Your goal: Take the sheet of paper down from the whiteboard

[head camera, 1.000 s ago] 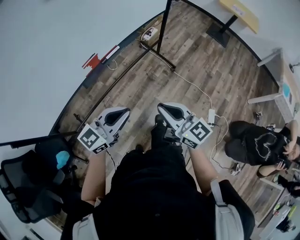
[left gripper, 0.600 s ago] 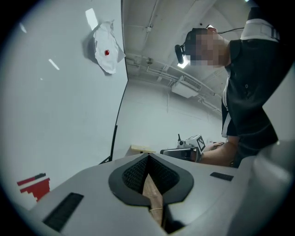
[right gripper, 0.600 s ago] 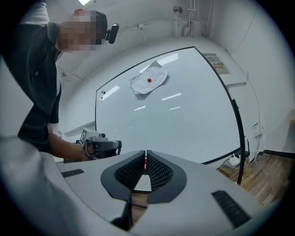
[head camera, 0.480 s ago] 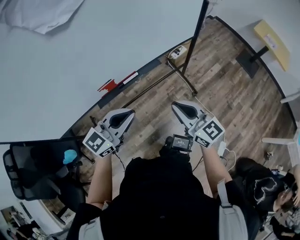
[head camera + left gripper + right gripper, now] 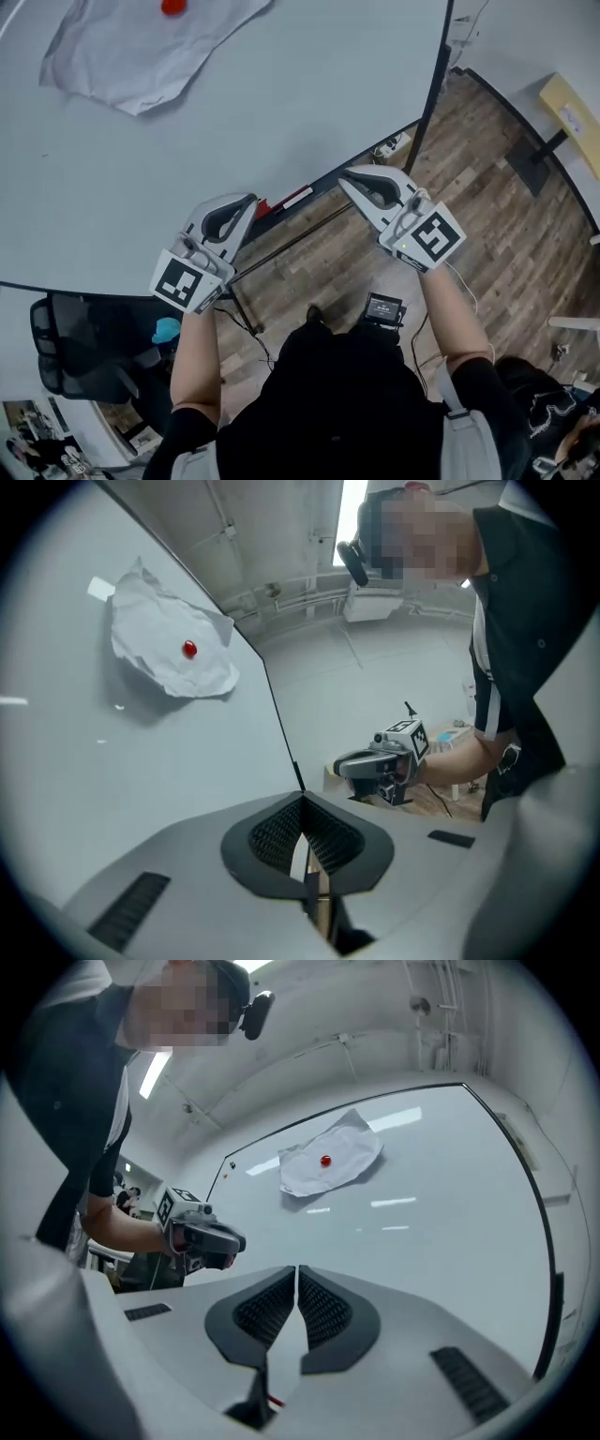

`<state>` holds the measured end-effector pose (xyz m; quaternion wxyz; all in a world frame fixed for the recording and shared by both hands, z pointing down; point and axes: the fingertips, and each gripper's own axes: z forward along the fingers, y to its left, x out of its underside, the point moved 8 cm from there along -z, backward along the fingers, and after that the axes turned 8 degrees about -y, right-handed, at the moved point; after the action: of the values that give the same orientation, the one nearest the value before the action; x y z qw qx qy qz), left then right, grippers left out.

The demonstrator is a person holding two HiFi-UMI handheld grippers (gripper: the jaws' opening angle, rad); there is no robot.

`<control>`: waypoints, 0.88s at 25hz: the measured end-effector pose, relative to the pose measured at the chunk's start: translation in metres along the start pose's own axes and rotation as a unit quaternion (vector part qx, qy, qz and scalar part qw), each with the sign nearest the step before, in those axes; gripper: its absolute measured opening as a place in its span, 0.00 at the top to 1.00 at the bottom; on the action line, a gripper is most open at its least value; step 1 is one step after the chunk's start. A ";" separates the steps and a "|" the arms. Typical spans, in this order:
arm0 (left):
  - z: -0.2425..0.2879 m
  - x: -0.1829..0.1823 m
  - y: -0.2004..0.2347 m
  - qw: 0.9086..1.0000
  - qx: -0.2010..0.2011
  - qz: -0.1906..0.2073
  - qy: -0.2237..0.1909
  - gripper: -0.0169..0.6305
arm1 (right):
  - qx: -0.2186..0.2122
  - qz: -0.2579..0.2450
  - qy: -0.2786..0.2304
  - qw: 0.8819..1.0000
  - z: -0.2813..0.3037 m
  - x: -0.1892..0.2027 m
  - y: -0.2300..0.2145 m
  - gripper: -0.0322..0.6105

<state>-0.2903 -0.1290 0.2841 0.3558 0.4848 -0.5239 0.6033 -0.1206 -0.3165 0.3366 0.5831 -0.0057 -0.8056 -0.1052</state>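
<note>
From overhead, the crumpled sheet of paper (image 5: 141, 56) hangs high on the whiteboard (image 5: 319, 103). A red magnet (image 5: 173, 7) pins it, well apart from the left gripper (image 5: 249, 200) and right gripper (image 5: 346, 176). The left gripper view shows its jaws together on nothing. The right gripper view shows likewise. I reckon tugging the paper with the magnet still on could tear it.

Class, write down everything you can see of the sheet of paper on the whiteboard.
The sheet of paper is white, thin and heavily crumpled, with wavy, uneven edges. It hangs against the whiteboard, tilted rather than square, and is pinned near its middle by a small round red magnet. Its raised creases and lifted edges cast a soft shadow on the board. Nothing else touches it.
</note>
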 end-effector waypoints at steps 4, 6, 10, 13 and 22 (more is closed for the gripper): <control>0.004 -0.044 0.033 0.999 -0.004 0.046 -0.018 0.96 | 0.001 -0.035 -0.018 0.999 0.045 -0.031 -0.011 0.91; 0.005 -0.069 0.049 0.997 -0.019 0.070 -0.031 0.96 | 0.005 -0.039 -0.010 0.999 0.063 -0.044 -0.021 0.91; 0.016 -0.112 0.068 0.988 -0.030 0.148 -0.029 0.96 | 0.039 -0.043 -0.032 0.998 0.084 -0.078 -0.048 0.91; 0.030 -0.136 0.077 0.983 -0.012 0.180 -0.021 0.96 | 0.055 -0.047 -0.058 0.996 0.097 -0.101 -0.068 0.91; 0.049 -0.202 0.109 0.941 -0.078 0.327 -0.026 0.96 | 0.098 -0.066 -0.082 0.990 0.127 -0.136 -0.105 0.91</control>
<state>-0.3260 -0.1823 0.0590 0.1618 0.2732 -0.7083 0.6305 -0.2101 -0.3814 0.1538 0.5043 0.0958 -0.8559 -0.0629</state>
